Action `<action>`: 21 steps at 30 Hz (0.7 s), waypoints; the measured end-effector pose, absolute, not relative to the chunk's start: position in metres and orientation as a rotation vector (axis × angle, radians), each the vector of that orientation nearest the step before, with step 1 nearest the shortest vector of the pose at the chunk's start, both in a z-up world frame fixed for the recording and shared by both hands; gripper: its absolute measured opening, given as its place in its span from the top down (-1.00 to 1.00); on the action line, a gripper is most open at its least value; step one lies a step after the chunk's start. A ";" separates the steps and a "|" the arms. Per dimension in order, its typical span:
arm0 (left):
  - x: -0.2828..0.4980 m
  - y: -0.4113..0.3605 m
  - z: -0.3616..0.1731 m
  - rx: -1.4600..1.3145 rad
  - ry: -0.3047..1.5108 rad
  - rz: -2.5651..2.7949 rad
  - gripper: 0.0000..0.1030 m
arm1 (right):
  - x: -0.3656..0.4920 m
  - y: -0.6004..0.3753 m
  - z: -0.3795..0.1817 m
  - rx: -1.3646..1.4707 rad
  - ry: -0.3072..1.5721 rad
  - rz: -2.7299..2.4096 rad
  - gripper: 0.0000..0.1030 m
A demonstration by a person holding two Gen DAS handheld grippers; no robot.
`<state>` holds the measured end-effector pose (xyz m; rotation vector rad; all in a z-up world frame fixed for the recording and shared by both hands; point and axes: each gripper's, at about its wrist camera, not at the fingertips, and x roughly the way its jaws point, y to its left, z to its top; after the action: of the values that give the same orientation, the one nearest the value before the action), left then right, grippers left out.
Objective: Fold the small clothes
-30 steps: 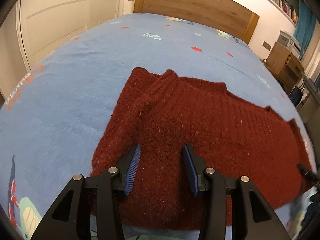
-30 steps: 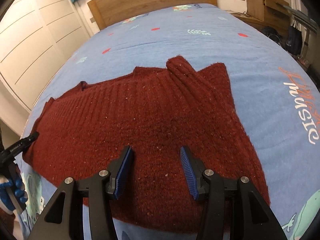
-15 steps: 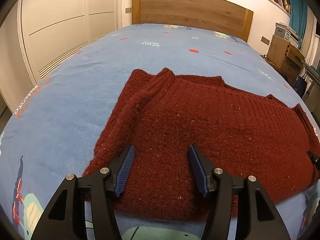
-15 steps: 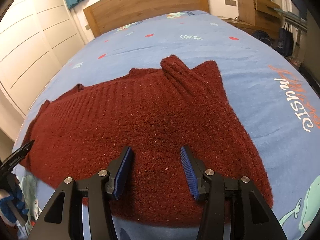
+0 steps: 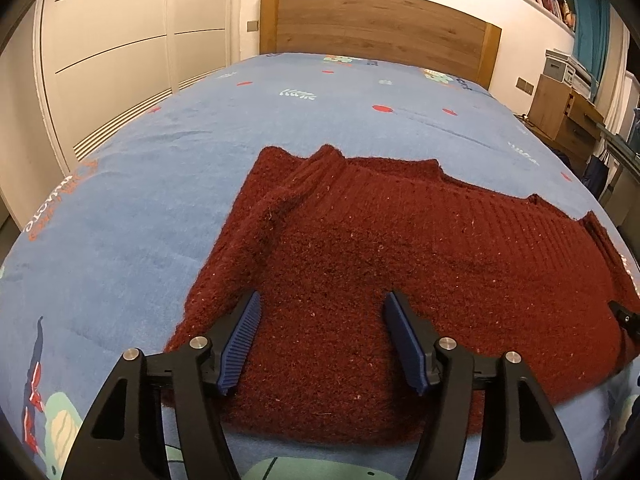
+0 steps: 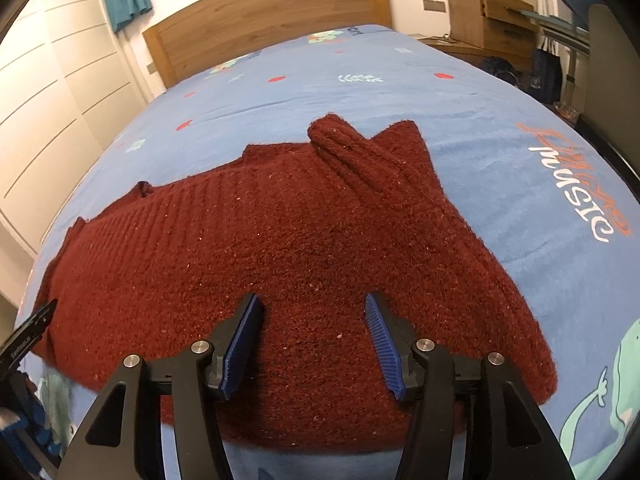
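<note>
Through my left wrist view, my left hand-held gripper (image 5: 322, 340) has just been opening, nothing clamped, over the dark red knitted sweater (image 5: 400, 264) spread flat on the blue printed bed cover (image 5: 140, 208), and in the right view my right hand-held gripper (image 6: 314, 340), likewise widening and empty, hangs above its near hem.

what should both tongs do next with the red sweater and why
Probably lower both onto the near hem and close. The left tongs and right tongs have just been opening and stand apart above the red sweater, gripping nothing. It lies flat on the blue bedspread, a sleeve already folded in.
</note>
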<state>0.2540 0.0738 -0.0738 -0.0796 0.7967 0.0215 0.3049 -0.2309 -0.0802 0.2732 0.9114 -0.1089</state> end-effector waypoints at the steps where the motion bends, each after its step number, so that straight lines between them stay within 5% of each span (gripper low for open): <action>1: 0.254 0.073 -0.073 -0.078 0.798 0.019 -0.20 | 0.304 -0.230 -0.079 0.280 0.913 -0.111 -0.24; 6: 0.246 0.069 -0.064 -0.057 0.778 0.015 -0.31 | 0.284 -0.223 -0.067 0.322 0.912 -0.111 -0.52; 21: 0.225 0.089 -0.042 -0.093 0.662 0.104 -0.46 | 0.200 -0.260 -0.079 0.721 0.836 -0.193 -0.53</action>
<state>0.2252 0.0894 -0.0423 -0.0926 0.6620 0.1042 0.1996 -0.2602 -0.0787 0.7206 0.8360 -0.1929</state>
